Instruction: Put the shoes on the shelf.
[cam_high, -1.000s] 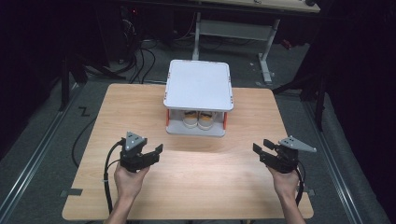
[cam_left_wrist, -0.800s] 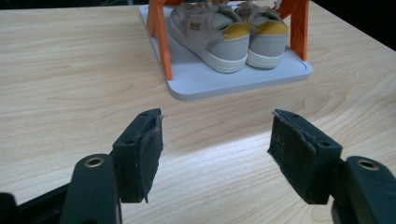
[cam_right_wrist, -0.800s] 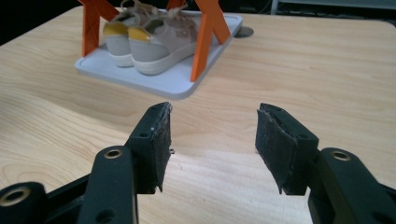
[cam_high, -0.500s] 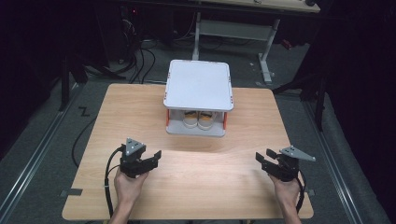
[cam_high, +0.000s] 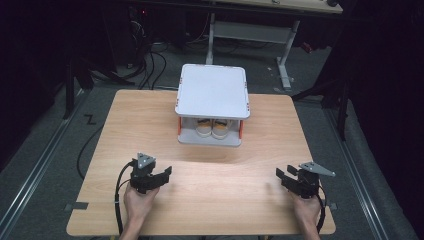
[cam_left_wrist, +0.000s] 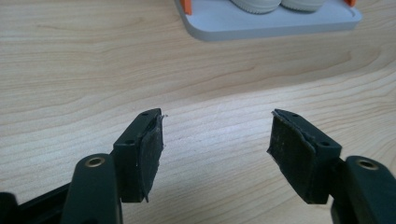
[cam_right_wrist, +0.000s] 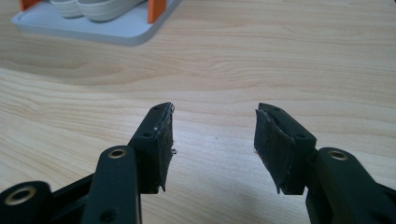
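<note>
On far table half, grey 2-tier rack (cam_high: 212, 92), orange posts, 2 pale shoes (cam_high: 212, 128) inside, left claw (cam_high: 161, 175) and right claw (cam_high: 283, 176) spread, empty

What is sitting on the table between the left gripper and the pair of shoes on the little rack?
Nothing visible. Bare table lies between the open, empty left gripper and the rack. The shoes sit on its lower shelf under the white top, between orange posts, toes facing the person.
</note>
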